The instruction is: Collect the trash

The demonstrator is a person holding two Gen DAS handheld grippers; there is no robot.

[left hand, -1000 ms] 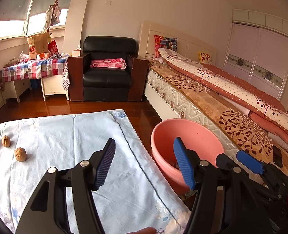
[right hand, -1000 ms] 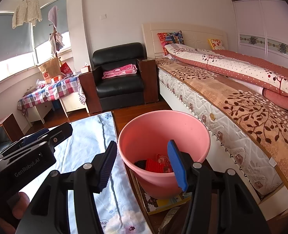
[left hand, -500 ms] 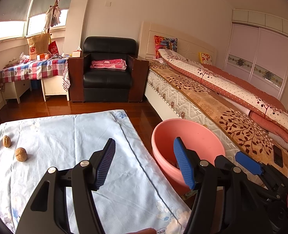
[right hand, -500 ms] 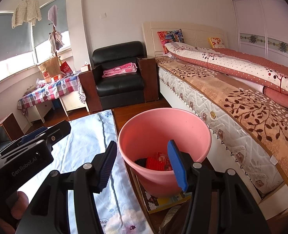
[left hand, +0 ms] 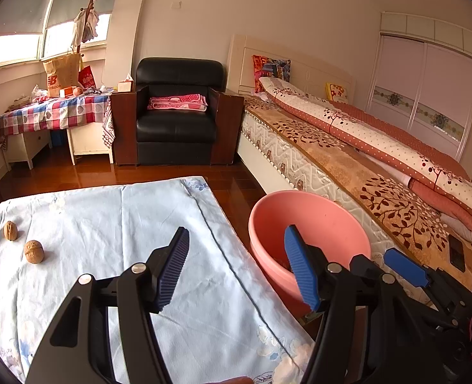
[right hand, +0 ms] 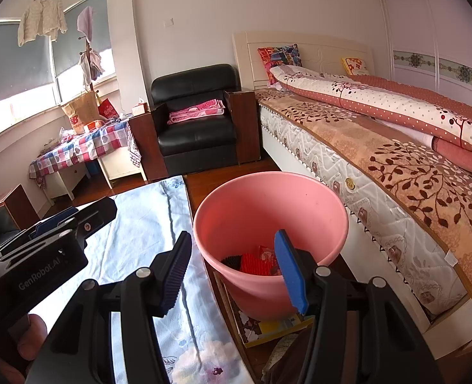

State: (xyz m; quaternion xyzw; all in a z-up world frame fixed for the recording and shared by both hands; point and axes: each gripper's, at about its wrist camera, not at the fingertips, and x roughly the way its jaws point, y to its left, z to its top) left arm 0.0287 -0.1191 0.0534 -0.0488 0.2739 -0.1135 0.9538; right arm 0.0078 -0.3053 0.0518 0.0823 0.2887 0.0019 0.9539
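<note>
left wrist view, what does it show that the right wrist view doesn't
Only the left wrist view shows the two walnuts on the light blue cloth. Only the right wrist view shows the red and black trash inside the pink bucket. Both share the bucket, the cloth, the black armchair, the bed, and open, empty claws: left claw, right claw.

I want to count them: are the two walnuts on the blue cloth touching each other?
Apart. The left wrist view shows pale blue cloth between the farther walnut and the nearer walnut.
</note>
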